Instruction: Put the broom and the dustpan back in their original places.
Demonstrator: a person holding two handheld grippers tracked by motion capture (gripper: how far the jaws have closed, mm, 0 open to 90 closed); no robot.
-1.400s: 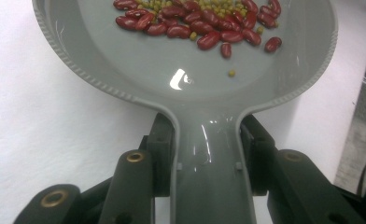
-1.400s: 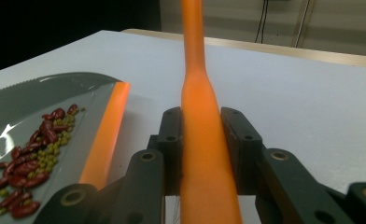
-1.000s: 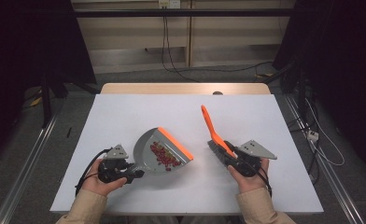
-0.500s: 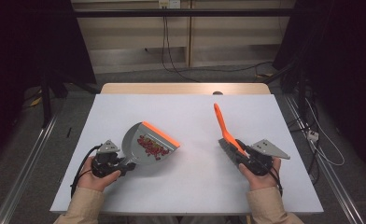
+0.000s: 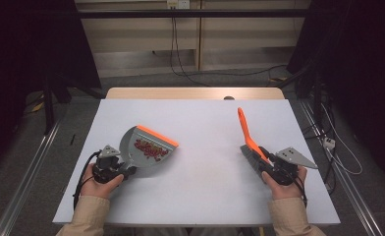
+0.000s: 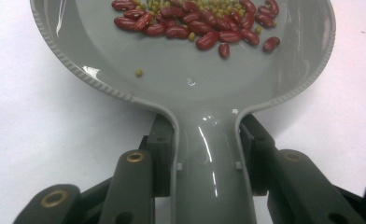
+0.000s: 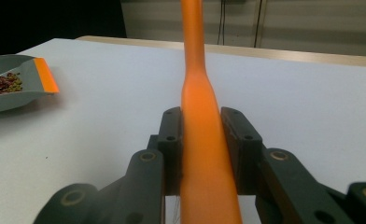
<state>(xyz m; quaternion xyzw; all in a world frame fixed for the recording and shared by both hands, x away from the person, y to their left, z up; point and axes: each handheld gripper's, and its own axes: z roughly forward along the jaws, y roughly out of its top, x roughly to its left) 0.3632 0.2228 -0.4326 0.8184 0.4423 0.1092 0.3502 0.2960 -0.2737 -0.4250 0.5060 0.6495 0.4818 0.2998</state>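
Observation:
A grey dustpan (image 5: 146, 147) with an orange lip sits left of centre on the white table (image 5: 205, 123), holding red beans (image 6: 195, 25) and small green ones. My left gripper (image 5: 113, 167) is shut on the dustpan's handle (image 6: 209, 154), one pad on each side. At the right my right gripper (image 5: 271, 167) is shut on an orange brush (image 5: 247, 135), whose handle (image 7: 202, 116) points up and away while its dark bristles touch the table. The dustpan (image 7: 13, 86) also shows far left in the right gripper view.
The table's wooden far edge (image 5: 195, 92) borders a wall with hanging cables (image 5: 178, 54). A rail (image 5: 28, 167) runs along the floor at the left, more cables (image 5: 333, 147) lie at the right. Bare table lies between dustpan and brush.
Both hands have drawn apart: the dustpan with its beans went left and slightly toward the person, the brush went right. Both grips have stayed as they were.

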